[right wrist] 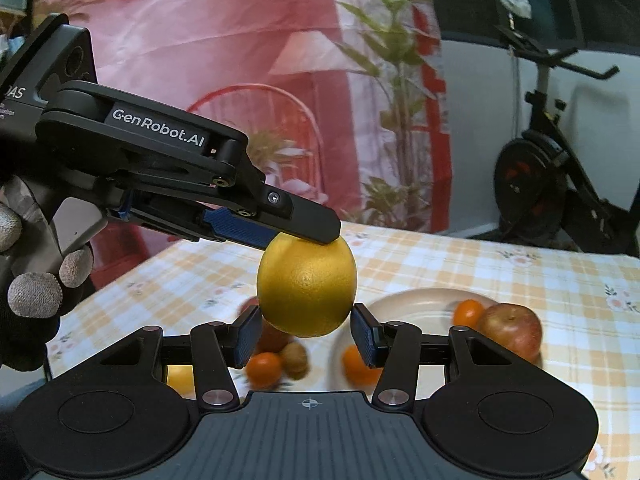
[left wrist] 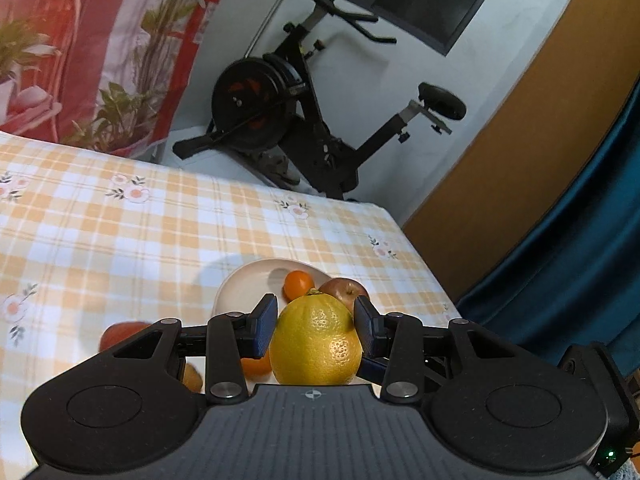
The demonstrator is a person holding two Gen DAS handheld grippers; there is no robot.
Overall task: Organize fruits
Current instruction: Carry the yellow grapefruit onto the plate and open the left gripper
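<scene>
My left gripper (left wrist: 315, 326) is shut on a large yellow lemon (left wrist: 316, 340) and holds it in the air above the table. In the right wrist view the left gripper (right wrist: 296, 236) comes in from the left with the lemon (right wrist: 307, 286) in it. My right gripper (right wrist: 306, 334) is open and empty, its pads on either side of the lemon's lower part, apart from it. A white plate (left wrist: 248, 284) (right wrist: 416, 304) holds a red apple (left wrist: 346, 290) (right wrist: 512, 330) and small oranges (left wrist: 298, 284) (right wrist: 468, 312).
Loose fruit lies on the checked tablecloth (right wrist: 540, 276) left of the plate: an orange (right wrist: 264, 368), a brown kiwi (right wrist: 295, 358), a red fruit (left wrist: 120, 332) and a yellow fruit (right wrist: 180, 380). An exercise bike (left wrist: 288, 108) stands beyond the table's far edge.
</scene>
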